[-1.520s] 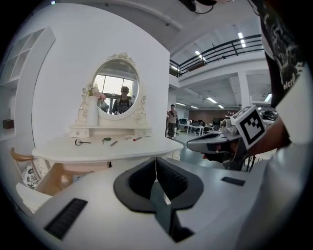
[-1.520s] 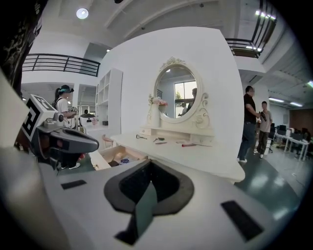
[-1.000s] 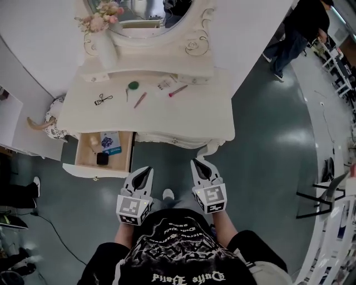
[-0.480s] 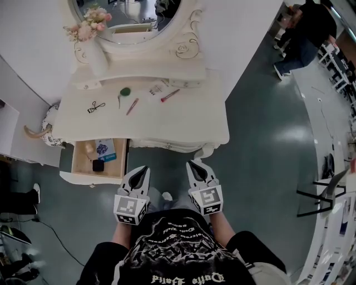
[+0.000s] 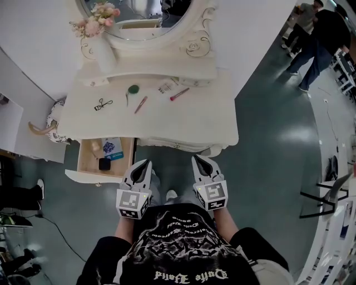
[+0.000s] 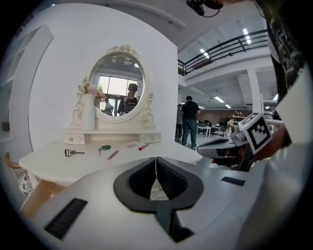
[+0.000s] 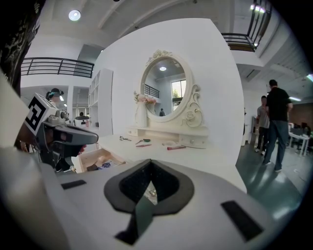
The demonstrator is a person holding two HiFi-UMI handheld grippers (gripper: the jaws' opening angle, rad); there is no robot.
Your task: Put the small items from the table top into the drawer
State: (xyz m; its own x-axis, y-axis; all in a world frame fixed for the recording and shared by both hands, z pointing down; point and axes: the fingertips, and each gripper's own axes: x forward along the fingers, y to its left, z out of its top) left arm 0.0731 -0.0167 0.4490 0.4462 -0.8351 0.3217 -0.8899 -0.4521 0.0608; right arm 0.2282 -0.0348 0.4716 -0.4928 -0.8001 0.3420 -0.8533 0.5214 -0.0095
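Note:
Several small items lie on the white dressing table (image 5: pixel 211 119): a black eyelash curler (image 5: pixel 103 103), a green-headed tool (image 5: pixel 132 89), a pink pencil (image 5: pixel 141 104), a red-tipped stick (image 5: pixel 179 93) and a small pale piece (image 5: pixel 165 86). The drawer (image 5: pixel 83 161) at the table's left front stands pulled out, with a blue card and a dark item inside. My left gripper (image 5: pixel 147 163) and right gripper (image 5: pixel 196 160) hover side by side below the table's front edge, both shut and empty. The curler (image 6: pixel 73 153) and stick (image 6: pixel 144 146) show beyond the left jaws; the drawer (image 7: pixel 98 158) lies left of the right jaws.
An oval mirror (image 5: pixel 150 16) and a white vase of flowers (image 5: pixel 103 42) stand at the table's back. A patterned stool (image 5: pixel 53 125) sits left of the table. People (image 5: pixel 320 39) walk at the upper right. A black frame (image 5: pixel 328 195) stands at the right.
The head view has shifted, so the table sits slightly lower and further right in frame. Both grippers stay shut near the body. The table items have not moved.

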